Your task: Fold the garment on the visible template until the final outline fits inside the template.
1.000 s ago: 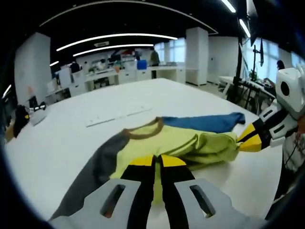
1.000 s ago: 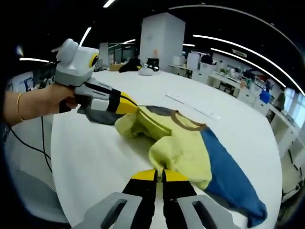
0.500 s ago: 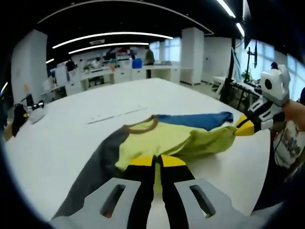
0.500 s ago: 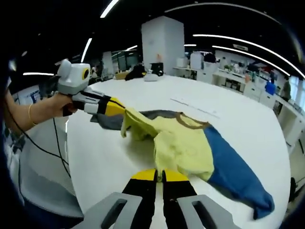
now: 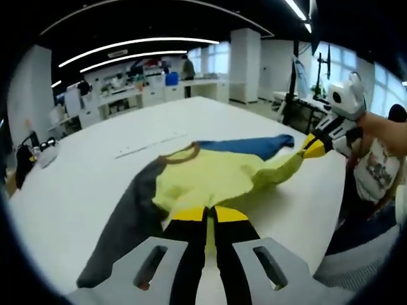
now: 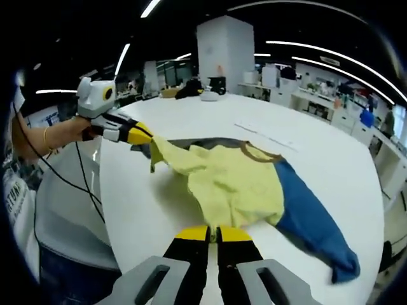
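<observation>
- The garment (image 5: 210, 181), a yellow-bodied shirt with one grey sleeve, one blue sleeve and a brown collar, lies on the white table (image 5: 82, 171), partly lifted along its hem.
- In the left gripper view, the left gripper (image 5: 207, 219) has its yellow-tipped jaws pressed together on the yellow hem at 6 o'clock, with a strip of yellow cloth showing between them.
- In that view the grey sleeve (image 5: 124, 225) trails toward 7 o'clock and the blue sleeve (image 5: 245, 145) points toward 2 o'clock, so the sleeve-to-sleeve long axis runs from lower left to upper right; the collar (image 5: 182, 154) faces 12 o'clock, away from the camera.
- The other hem corner is drawn out in a taut point toward 3 o'clock, where the right gripper (image 5: 313, 147) pinches it with closed yellow tips.
- In the right gripper view, the right gripper's (image 6: 212, 236) jaws are closed at 6 o'clock on the yellow hem (image 6: 235, 187).
- Here the blue sleeve (image 6: 311, 222) stretches toward 4 o'clock and the collar (image 6: 259, 152) sits just right of 12 o'clock.
- The left gripper (image 6: 141, 136), held by a hand (image 6: 76, 130) wearing a bracelet, pinches the far hem corner at 10 o'clock, pulling the cloth into a stretched edge above the table.
- A pale strip (image 5: 149, 144) lies on the table beyond the collar.
</observation>
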A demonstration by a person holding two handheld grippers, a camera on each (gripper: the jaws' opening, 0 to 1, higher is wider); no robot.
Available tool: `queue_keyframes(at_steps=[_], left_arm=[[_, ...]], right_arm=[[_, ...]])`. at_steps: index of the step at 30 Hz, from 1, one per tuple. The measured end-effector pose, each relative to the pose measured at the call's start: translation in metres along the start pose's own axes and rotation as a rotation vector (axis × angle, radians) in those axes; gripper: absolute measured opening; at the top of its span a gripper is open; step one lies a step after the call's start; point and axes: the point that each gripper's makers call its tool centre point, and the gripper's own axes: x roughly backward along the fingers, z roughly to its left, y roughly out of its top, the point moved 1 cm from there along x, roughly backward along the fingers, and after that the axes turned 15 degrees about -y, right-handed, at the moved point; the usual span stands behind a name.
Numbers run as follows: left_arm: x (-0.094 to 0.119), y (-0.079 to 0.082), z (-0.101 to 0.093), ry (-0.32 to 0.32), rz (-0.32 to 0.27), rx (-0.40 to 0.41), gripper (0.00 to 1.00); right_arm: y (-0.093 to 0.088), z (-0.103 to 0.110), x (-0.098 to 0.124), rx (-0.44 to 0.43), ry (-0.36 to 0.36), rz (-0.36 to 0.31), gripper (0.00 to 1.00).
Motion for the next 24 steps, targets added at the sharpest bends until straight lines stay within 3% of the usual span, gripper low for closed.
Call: queue_keyframes(at_steps=[5,24], left_arm=[[0.008,-0.004,-0.006,-0.005,0.005,0.015,0.01],[0.035,-0.044,-0.041,-0.004,0.155,0.028,0.01]], right_arm=[[-0.007,0.001,0.007,-0.013,0.006,0.027,0.0],[-0.04,0.013,0.034,0.033,0.014,0.105,0.0]])
